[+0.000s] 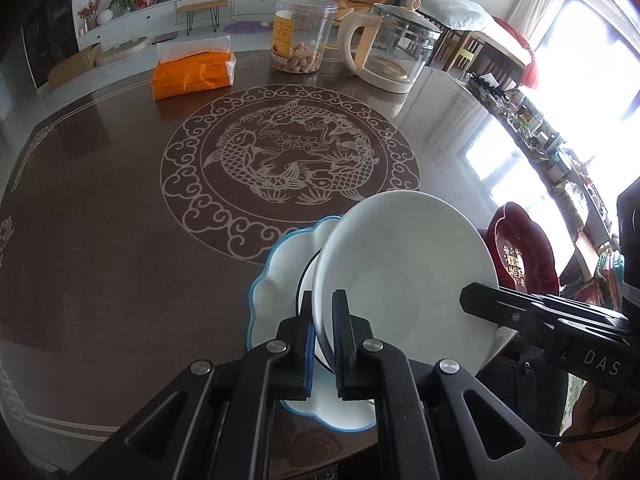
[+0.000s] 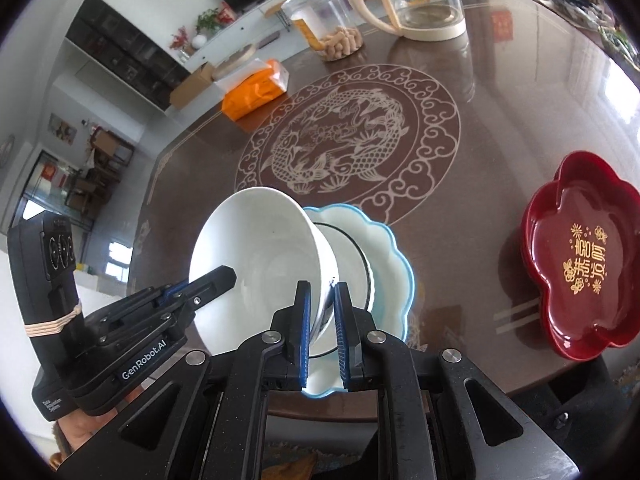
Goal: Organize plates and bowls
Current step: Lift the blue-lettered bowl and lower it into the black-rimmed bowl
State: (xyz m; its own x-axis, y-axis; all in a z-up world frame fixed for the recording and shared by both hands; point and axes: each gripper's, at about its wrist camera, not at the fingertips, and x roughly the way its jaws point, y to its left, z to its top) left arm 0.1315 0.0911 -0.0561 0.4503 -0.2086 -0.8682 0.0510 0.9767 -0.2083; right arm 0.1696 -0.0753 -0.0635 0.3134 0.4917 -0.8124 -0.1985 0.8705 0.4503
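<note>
A white bowl (image 1: 404,276) (image 2: 260,264) hangs tilted over a blue-rimmed scalloped white plate (image 1: 276,280) (image 2: 388,264) near the table's front edge. A second white bowl with a dark rim line (image 2: 352,264) sits on the plate behind it. My left gripper (image 1: 323,320) is shut on the white bowl's rim. My right gripper (image 2: 322,312) is shut on the opposite side of the same rim. Each gripper shows in the other's view, the right (image 1: 480,300) and the left (image 2: 218,280).
A red flower-shaped tray (image 2: 580,256) (image 1: 520,252) lies to the right. At the far side of the table (image 1: 100,208) stand an orange tissue pack (image 1: 192,72), a clear jar of snacks (image 1: 300,36) and a glass kettle (image 1: 396,52).
</note>
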